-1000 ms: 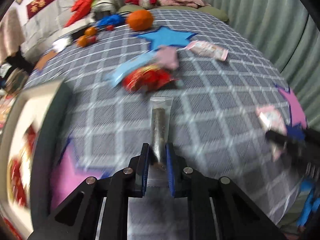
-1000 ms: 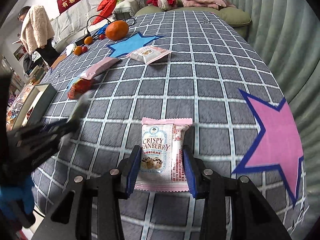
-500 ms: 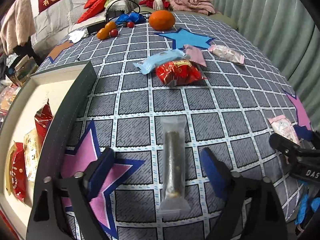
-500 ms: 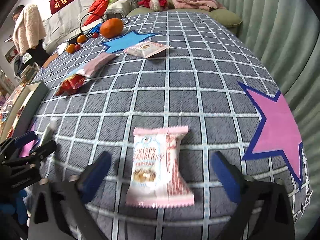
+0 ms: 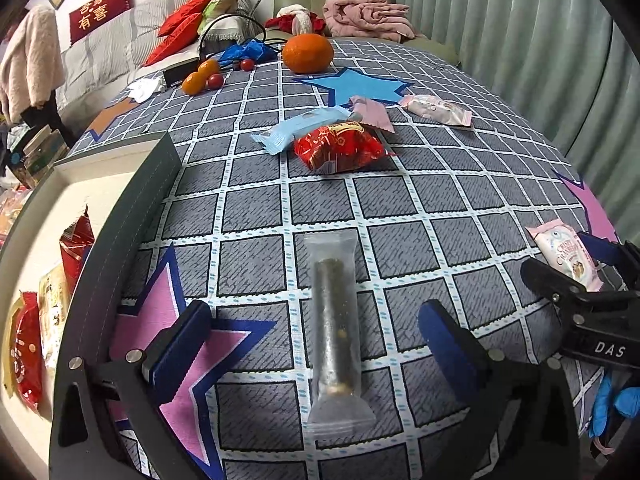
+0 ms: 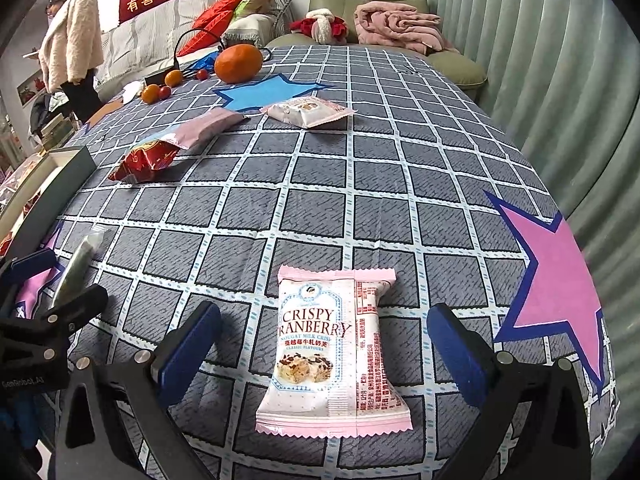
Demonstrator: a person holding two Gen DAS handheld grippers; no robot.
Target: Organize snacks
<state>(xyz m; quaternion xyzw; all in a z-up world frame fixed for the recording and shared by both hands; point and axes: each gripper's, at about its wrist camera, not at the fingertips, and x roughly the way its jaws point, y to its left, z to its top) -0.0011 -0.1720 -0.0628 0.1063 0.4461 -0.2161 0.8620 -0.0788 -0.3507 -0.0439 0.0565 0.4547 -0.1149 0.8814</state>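
Note:
A clear-wrapped dark snack bar (image 5: 333, 280) lies flat on the checked tablecloth. My left gripper (image 5: 312, 318) straddles it, jaws opening wide, blue pads clear of the wrapper on both sides. A pink "Crispy Cranberry" packet (image 6: 332, 352) lies flat between the spread jaws of my right gripper (image 6: 324, 316), which is open and not touching it. The right wrist view shows the left gripper (image 6: 74, 276) at its left edge, around the bar (image 6: 78, 264). A grey-walled white box (image 5: 120, 216) at the left holds several snack packets (image 5: 24, 344).
Further back on the cloth lie a red packet (image 5: 340, 148), a light blue packet (image 5: 296, 130), a pink wrapper (image 5: 372, 114) and a pale pink packet (image 5: 438, 110). An orange (image 5: 308, 53) and small fruits (image 5: 196, 80) sit at the far edge. A curtain hangs to the right.
Both grippers went from shut on their snacks to wide open. The bar and the cranberry packet now lie loose on the cloth between the jaws.

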